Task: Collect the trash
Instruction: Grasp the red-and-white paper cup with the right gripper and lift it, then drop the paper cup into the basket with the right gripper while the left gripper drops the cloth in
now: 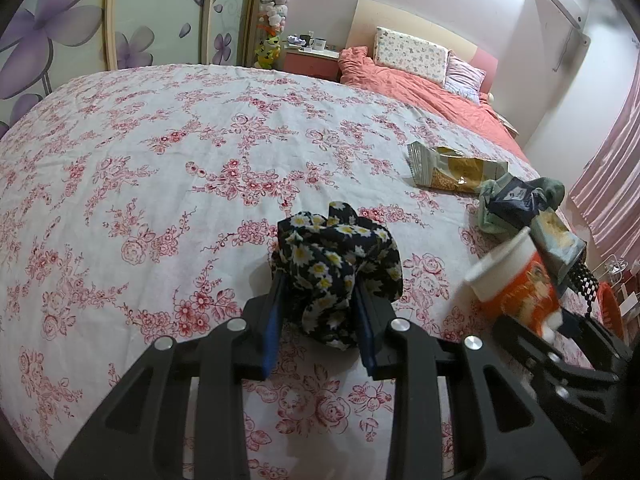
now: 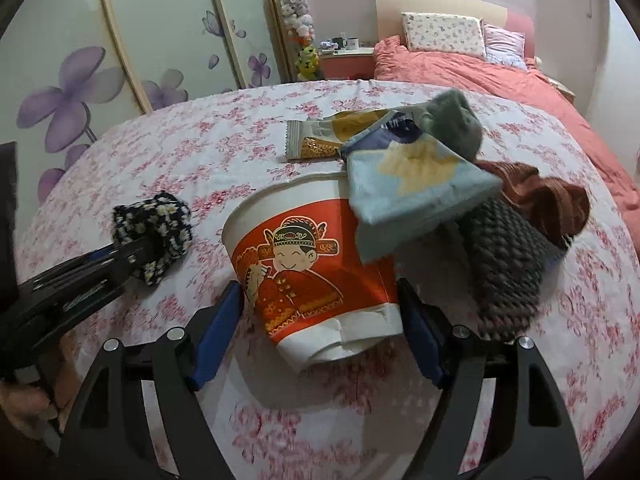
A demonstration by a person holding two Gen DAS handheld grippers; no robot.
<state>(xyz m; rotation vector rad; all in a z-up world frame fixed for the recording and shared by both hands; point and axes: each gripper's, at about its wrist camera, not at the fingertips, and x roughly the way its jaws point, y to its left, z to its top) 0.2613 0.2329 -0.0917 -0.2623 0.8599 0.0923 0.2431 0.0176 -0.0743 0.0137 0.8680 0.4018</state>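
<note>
My left gripper (image 1: pixel 318 296) is shut on a bunched black cloth with a daisy print (image 1: pixel 332 256), just above the floral bedsheet (image 1: pixel 160 168). The right wrist view shows that cloth (image 2: pixel 156 224) at the left, on the left gripper's tip. My right gripper (image 2: pixel 320 304) is shut on a red-and-white paper cup (image 2: pixel 304 264) with a cartoon figure, tilted with its mouth away from me and its base crumpled. A light blue snack wrapper (image 2: pixel 412 188) lies over the cup's rim. The cup (image 1: pixel 516 284) appears blurred at the right of the left wrist view.
A gold-and-grey snack packet (image 2: pixel 320 140) and a dark blue packet (image 1: pixel 516 196) lie on the sheet beyond the cup. A grey-green cloth (image 2: pixel 452 120), a brown knit (image 2: pixel 540 196) and a grey knit (image 2: pixel 508 264) are piled to the right. A pink duvet (image 1: pixel 420 92) and pillows lie farther back.
</note>
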